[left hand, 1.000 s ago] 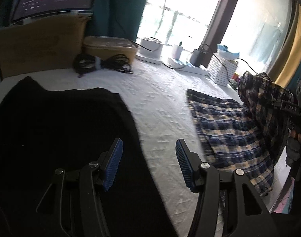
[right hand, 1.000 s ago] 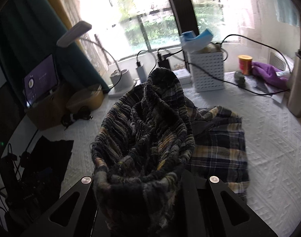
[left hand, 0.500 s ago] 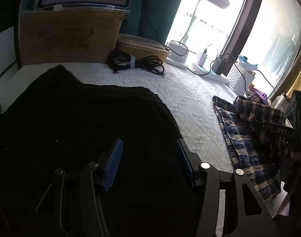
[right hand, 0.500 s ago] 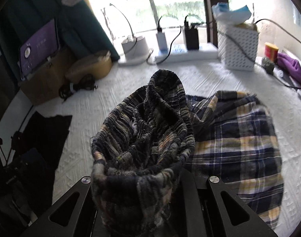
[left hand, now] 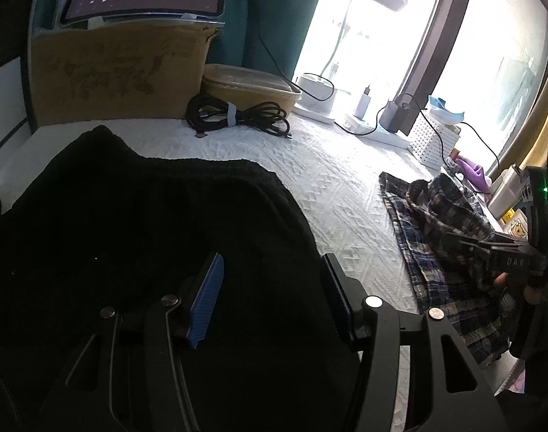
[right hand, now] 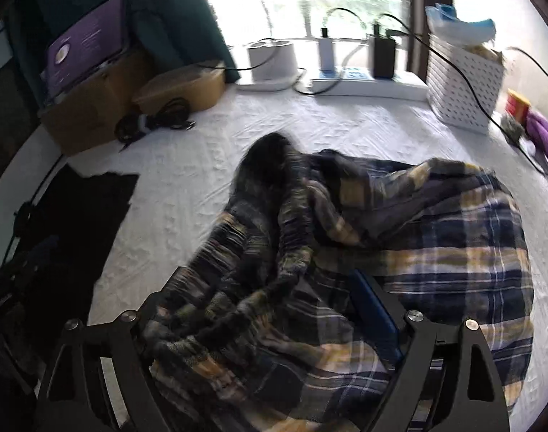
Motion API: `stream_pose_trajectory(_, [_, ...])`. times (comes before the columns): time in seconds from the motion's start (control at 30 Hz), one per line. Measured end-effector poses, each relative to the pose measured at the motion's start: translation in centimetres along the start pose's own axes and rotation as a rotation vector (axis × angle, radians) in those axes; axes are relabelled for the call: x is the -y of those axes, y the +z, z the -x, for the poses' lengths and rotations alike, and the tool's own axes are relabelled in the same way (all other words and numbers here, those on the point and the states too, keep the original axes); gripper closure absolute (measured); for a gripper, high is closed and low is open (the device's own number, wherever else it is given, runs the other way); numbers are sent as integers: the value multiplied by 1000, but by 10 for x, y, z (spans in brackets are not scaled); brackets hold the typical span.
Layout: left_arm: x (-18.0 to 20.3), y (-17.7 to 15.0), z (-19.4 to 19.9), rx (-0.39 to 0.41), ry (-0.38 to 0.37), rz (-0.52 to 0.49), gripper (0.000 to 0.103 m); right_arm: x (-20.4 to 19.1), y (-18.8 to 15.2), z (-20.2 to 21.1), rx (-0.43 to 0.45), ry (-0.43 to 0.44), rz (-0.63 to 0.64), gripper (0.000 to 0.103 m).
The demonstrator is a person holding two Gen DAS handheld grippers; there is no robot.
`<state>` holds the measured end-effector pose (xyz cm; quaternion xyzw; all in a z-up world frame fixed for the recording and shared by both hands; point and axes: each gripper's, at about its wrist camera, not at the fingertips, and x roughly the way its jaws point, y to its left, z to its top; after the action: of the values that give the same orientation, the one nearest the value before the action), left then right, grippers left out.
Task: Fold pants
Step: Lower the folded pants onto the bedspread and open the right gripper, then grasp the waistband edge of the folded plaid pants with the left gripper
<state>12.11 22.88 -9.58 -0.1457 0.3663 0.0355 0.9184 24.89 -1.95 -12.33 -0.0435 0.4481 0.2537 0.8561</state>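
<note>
The plaid pants [right hand: 417, 252] are lying bunched on the white bed [right hand: 202, 165], soft and floppy. Right gripper [right hand: 274, 309] fingers have just been opening, releasing the waistband; left gripper [left hand: 270, 288] fingers are hovering apart, empty. Best grip: waistband edge.

Plaid pants' [right hand: 399, 252] bunched waistband motion-blurred

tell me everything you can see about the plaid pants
The plaid pants are soft woven cloth, checked in navy, yellow and white. They lie in a loose, rumpled heap on the white textured bedcover, part spread flat, part bunched. The gathered waistband slumps over the flat part, blurred. The right gripper has just been opening; its jaws stand wide with cloth between them, no longer pinched. Apart from the black garment to the left.
</note>
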Motion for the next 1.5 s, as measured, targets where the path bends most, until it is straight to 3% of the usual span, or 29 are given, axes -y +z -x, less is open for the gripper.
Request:
stream_pose_trajectory(0.47, [42,6,8,8,26,-56,48,5,-16,48,61,145,30,14])
stream_pose_trajectory(0.73, [92,9,2,-3,-20,-124,48,60,-29,76,130,92,-57,14])
stream_pose_trajectory(1.03, [160,11,-34,-54,-141,-232,48,133,-64,85,142,-32,-161,14])
stream_pose_trajectory(1.2, [173,9,-64,-143,-148,-232,57,152,-90,85,122,28,-252,14])
stream_pose_trajectory(1.27, [175,7,-72,-158,-152,-231,59,152,-98,87,111,51,-243,25])
stream_pose_trajectory(1.3, [176,6,-74,-162,-152,-236,68,151,-102,89,108,50,-232,29])
stream_pose_trajectory(1.33, [177,5,-75,-166,-151,-248,73,149,-106,90,103,49,-226,37])
stream_pose_trajectory(1.37, [178,4,-77,-170,-150,-257,82,149,-110,90,95,49,-219,54])
stream_pose_trajectory(1.4, [177,4,-77,-170,-147,-259,83,146,-112,88,87,46,-211,62])
stream_pose_trajectory(1.5, [175,6,-77,-163,-140,-252,87,139,-125,83,62,37,-187,70])
